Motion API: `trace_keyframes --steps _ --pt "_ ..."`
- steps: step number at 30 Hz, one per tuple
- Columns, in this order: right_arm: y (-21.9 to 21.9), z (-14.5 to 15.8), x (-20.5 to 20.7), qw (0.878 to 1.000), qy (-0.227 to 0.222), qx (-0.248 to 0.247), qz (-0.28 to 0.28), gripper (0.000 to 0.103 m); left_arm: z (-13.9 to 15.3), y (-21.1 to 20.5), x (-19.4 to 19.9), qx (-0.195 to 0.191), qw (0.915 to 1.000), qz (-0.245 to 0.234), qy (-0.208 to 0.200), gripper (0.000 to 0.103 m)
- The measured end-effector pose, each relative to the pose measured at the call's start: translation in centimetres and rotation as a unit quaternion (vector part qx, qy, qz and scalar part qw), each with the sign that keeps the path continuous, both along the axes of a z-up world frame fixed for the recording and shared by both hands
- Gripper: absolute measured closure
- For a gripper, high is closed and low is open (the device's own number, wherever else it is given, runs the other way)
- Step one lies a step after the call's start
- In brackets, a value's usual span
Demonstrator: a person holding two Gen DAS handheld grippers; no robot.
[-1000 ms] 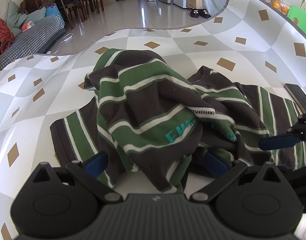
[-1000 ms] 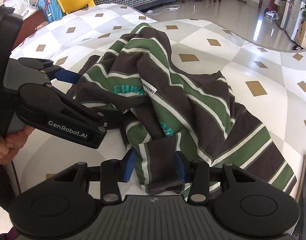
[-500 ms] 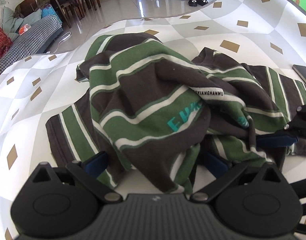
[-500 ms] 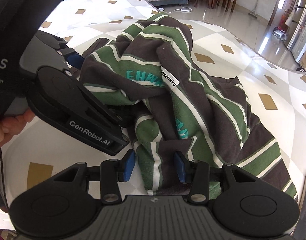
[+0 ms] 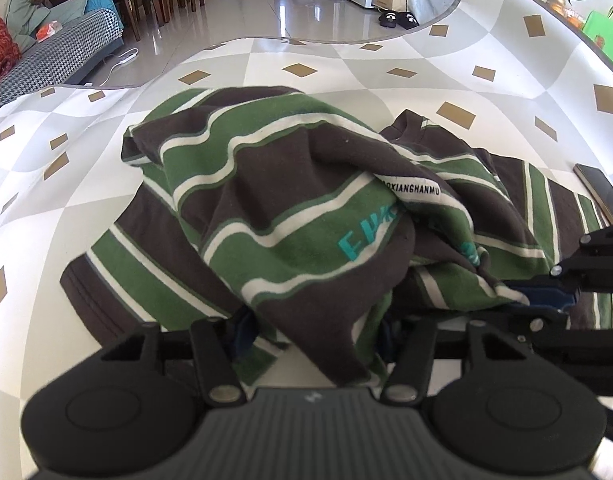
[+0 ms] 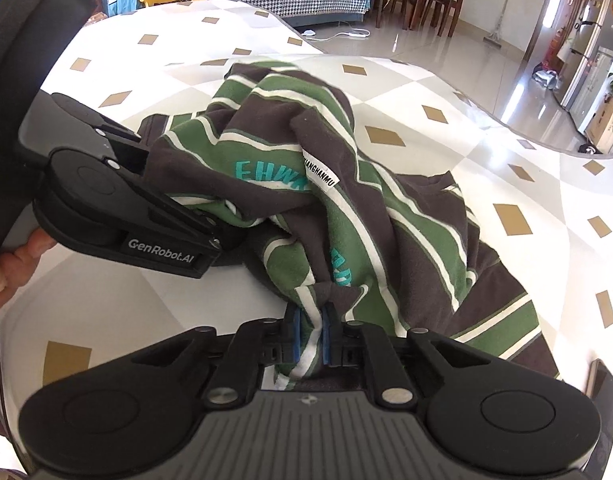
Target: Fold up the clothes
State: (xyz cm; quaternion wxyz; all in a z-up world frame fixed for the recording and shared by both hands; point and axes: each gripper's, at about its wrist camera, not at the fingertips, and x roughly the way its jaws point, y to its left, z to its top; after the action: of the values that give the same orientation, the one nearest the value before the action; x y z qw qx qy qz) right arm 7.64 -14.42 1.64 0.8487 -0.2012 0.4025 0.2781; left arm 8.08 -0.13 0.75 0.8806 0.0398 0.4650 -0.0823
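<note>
The left gripper (image 5: 314,330) was closing on a fold of the crumpled green, brown and white striped cotton shirt (image 5: 306,216), which lay heaped mid-table on the white-and-grey checked tablecloth (image 5: 86,152); the right gripper (image 6: 311,334) was closing, blue pads pinching the shirt's hem

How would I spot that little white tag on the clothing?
Find the striped shirt heaped on the checked table. Near the top of the heap, a narrow white label sits along a fold, beside teal lettering; it alone carries small black print.
</note>
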Motion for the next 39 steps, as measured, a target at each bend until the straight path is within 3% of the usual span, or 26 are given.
trace_keyframes --steps 2,7,19,25,30,34,37,39 --pt "-0.4 0.8 0.2 1.0 -0.01 0.009 -0.008 0.094 0.3 0.2 -0.1 -0.001 1.0 -0.001 -0.004 0.066" --pt "-1.3 3.1 0.1 0.998 -0.037 0.036 -0.022 0.094 1.9 1.0 -0.4 0.0 0.9995 0.007 -0.03 0.073" --pt "-3.6 8.3 -1.8 0.988 -0.073 0.126 -0.042 0.094 7.4 4.5 -1.1 -0.032 0.9902 0.084 -0.108 0.073" --pt "-4.7 8.4 -1.3 0.986 -0.073 0.131 -0.078 0.094 7.9 5.6 -1.4 -0.066 0.9877 0.104 -0.096 0.072" --pt "-5.0 6.8 -0.5 0.986 -0.079 0.106 -0.105 0.086 6.2 5.0 -1.0 -0.051 0.9903 0.112 -0.064 0.063" --pt "-5.3 5.9 0.1 0.985 -0.076 0.089 -0.127 0.077 4.5 4.6 -0.8 -0.037 0.9905 0.127 -0.037 0.051" --pt "-6.2 5.5 1.0 0.98 -0.054 0.101 -0.162 0.072 4.3 4.5 -1.0 -0.036 0.9896 0.133 -0.041 0.037" --pt "-6.8 5.2 1.6 0.976 -0.04 0.105 -0.184 0.071 4.7 4.4 -1.3 -0.044 0.9899 0.124 -0.054 0.035"
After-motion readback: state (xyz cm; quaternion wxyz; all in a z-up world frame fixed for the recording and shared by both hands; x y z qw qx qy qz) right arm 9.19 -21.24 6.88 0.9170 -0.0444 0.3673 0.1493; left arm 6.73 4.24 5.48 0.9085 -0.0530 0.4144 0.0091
